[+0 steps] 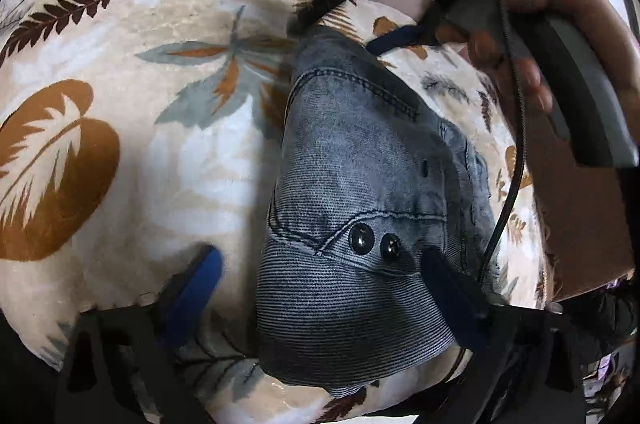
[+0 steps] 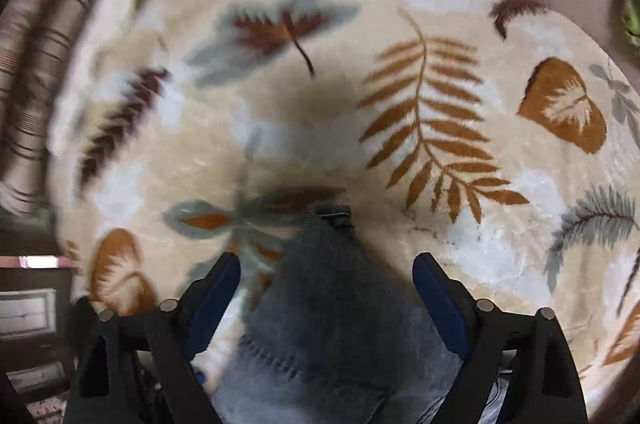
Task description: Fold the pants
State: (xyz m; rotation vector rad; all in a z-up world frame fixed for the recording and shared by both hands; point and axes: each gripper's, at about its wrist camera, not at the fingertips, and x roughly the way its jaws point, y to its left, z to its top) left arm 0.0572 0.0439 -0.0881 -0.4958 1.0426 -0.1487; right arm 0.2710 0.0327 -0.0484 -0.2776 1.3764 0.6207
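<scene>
The left claw (image 1: 320, 284) stands wide, pointing steeply down at the waist end of the pants (image 1: 360, 184). Its one blue finger (image 1: 196, 288) rests out on the blanket (image 1: 120, 84), clear of the cloth; the other finger (image 1: 452, 296) lies at the denim's edge, just beside the two dark buttons (image 1: 374, 242). Neither pad presses the cloth, so nothing is gripped.

The right claw (image 2: 326, 288) is partly open, and the folded grey denim of the pants (image 2: 332, 304) runs up between its fingers (image 2: 436, 300) with a gap on either side, loose and not pinched. That view is blurred.

The pants lie folded into a narrow bundle on the cream, leaf-patterned blanket. In the left wrist view a person's hand (image 1: 516, 64) grips the right claw's black handle above the far end of the pants, with a black cable (image 1: 508, 184) trailing down from it.
</scene>
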